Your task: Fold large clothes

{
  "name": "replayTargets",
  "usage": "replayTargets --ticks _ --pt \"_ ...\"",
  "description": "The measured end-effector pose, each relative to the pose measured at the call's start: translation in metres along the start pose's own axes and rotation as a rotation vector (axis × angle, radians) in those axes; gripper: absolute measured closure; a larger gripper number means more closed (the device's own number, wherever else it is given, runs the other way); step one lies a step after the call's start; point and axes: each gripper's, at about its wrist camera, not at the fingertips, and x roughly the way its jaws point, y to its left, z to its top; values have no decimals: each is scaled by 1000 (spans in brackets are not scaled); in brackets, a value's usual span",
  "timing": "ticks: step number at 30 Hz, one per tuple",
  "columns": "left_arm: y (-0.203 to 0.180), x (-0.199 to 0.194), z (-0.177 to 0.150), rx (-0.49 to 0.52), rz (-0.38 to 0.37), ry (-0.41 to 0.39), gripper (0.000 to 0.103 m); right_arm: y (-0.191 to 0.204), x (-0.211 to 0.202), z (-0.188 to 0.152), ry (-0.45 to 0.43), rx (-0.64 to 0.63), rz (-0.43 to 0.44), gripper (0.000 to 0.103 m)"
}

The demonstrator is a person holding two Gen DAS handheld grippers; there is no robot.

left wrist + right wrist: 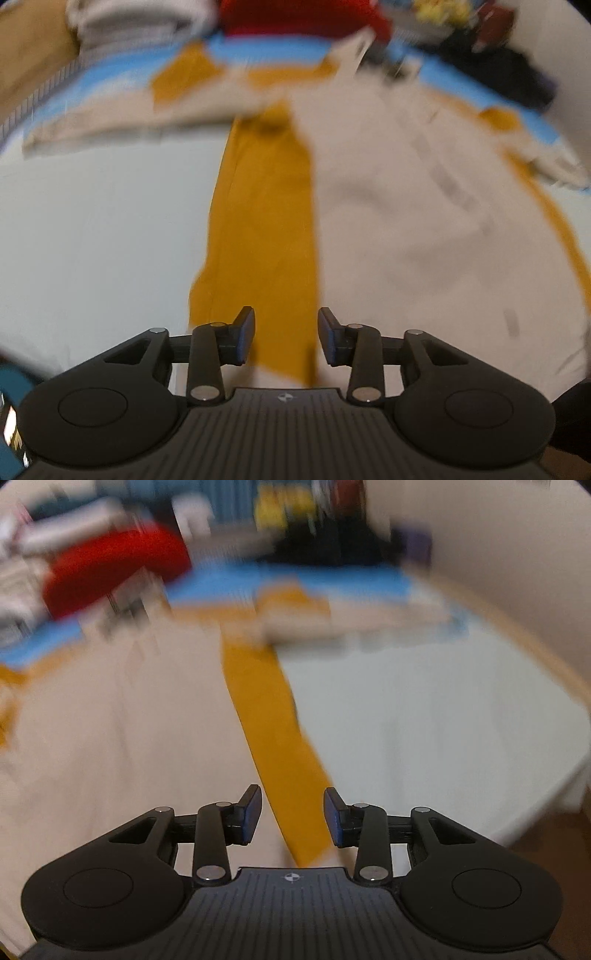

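A large beige coat [406, 206] with a mustard-yellow lining [266, 221] lies spread flat on a pale bed sheet [103, 229]. One front panel is open and shows the lining. A beige sleeve [110, 122] stretches to the left. My left gripper [286, 334] is open and empty, just above the lining near the coat's lower edge. In the right wrist view the coat [122, 709], its lining strip [273, 731] and a folded sleeve [351, 620] show. My right gripper [292, 814] is open and empty above the lining edge. Both views are blurred.
A blue sheet [110, 74] covers the far part of the bed. A red cloth [110, 565], folded grey clothes [129, 22] and dark items [509, 74] lie beyond the coat. A pale wall [498, 554] stands at the right. The bed edge [554, 797] drops off at lower right.
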Motion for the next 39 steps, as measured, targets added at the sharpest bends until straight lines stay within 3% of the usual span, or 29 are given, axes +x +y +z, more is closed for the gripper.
replayTargets --ticks 3,5,10,13,18,23,25,30,35,39 --pt "-23 -45 6 40 -22 -147 35 5 -46 10 -201 -26 35 64" --pt "-33 -75 10 41 -55 -205 32 6 -71 12 -289 -36 62 64" --pt "-74 -140 27 38 -104 -334 22 6 -115 19 -413 -46 132 64" --pt "-110 -172 51 12 -136 -370 22 -1 -118 26 -448 -32 174 64" --pt "-173 -226 99 4 -232 -408 22 -9 -106 29 -422 66 190 64" --pt "-211 -253 154 -52 -340 -460 18 -3 -96 33 -418 132 191 64" --pt "-216 -244 174 -70 -358 -469 18 1 -90 37 -424 137 185 64" --pt "-204 -168 212 -56 -266 -451 20 6 -81 42 -441 142 168 59" --pt "-160 -55 234 -4 -157 -416 38 18 -77 45 -498 127 133 36" --pt "-109 20 249 -7 -130 -416 46 33 -71 54 -515 41 141 36"
